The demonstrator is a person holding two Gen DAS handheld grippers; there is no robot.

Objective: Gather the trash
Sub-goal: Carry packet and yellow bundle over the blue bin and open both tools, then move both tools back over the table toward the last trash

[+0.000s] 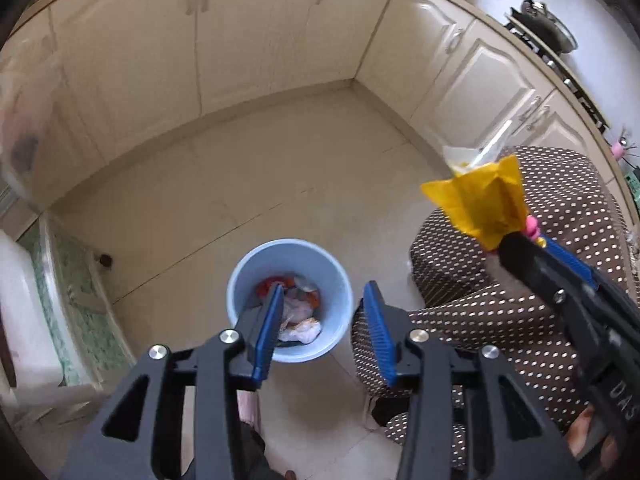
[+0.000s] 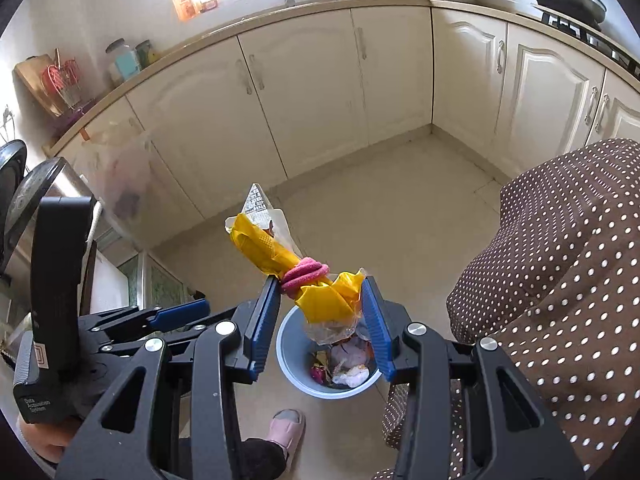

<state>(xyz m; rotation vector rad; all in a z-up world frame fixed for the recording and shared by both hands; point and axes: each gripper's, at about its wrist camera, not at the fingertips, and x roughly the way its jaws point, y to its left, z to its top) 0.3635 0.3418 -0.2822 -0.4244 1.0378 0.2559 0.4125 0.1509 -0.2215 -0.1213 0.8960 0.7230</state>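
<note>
Above the round light-blue plastic trash bucket [image 2: 292, 354], the right gripper [image 2: 322, 300] pinches a light, soft, crumpled yellow wrapper bundle [image 2: 320, 300] below its pink band; the left gripper [image 1: 320, 312] fingers are spread, empty.

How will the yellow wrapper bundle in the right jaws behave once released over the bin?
The yellow wrapper bundle looks crumpled and thin, so probably light and floppy. A pink band cinches it, so it likely falls as one piece. The blue bin sits below, though loose clear film may drift.
</note>
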